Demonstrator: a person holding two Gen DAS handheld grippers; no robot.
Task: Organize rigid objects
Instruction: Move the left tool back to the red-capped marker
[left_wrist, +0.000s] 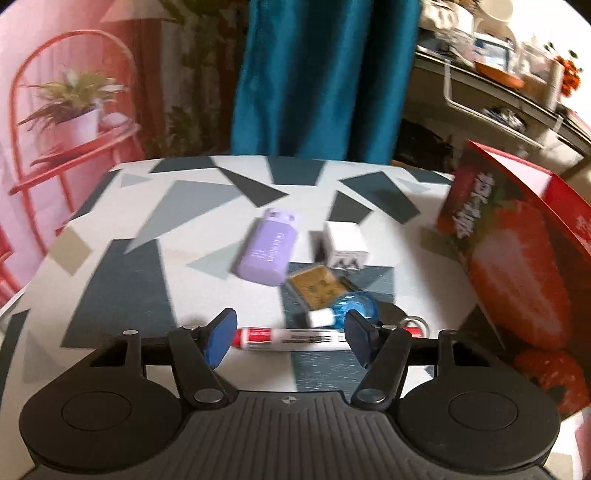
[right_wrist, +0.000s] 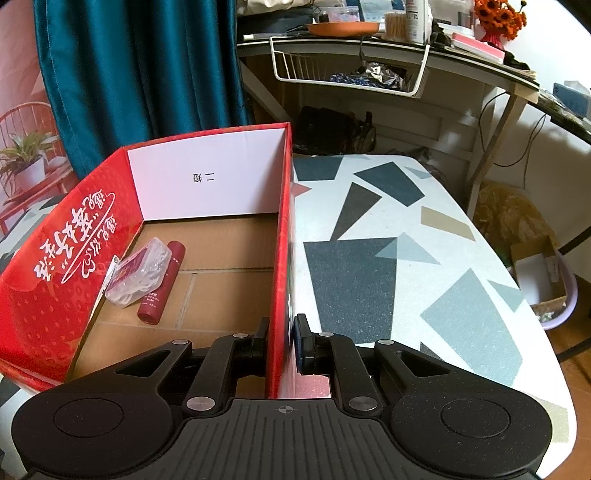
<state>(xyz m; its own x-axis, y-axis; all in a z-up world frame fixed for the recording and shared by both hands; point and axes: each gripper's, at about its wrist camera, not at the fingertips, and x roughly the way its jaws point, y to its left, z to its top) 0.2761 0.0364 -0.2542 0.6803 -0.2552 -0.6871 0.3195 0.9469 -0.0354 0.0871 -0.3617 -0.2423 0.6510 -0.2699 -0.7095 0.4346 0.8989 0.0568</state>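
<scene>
Teal curtains (left_wrist: 325, 74) hang behind a table (left_wrist: 122, 280) covered in a white cloth with grey and dark angular patches. Only the left wrist view shows the loose pile: one lilac plastic case (left_wrist: 267, 247), one white cube-shaped charger (left_wrist: 345, 243), one flat gold-patterned tin (left_wrist: 317, 288), one clear blue piece (left_wrist: 360, 304), and one red-and-white marker (left_wrist: 295, 338) lying crosswise. The left gripper (left_wrist: 291, 338) brackets that marker, its blue pads at either end, not visibly pressing; the view is blurred.

Only the right wrist view looks inside the red strawberry-printed cardboard box (right_wrist: 74, 258): one clear ribbed plastic case (right_wrist: 138, 273) and one dark red tube (right_wrist: 162, 282) lie touching on its brown floor, by the left wall. The right gripper (right_wrist: 280, 339) is clenched on the box's right wall, one finger inside, one outside.
</scene>
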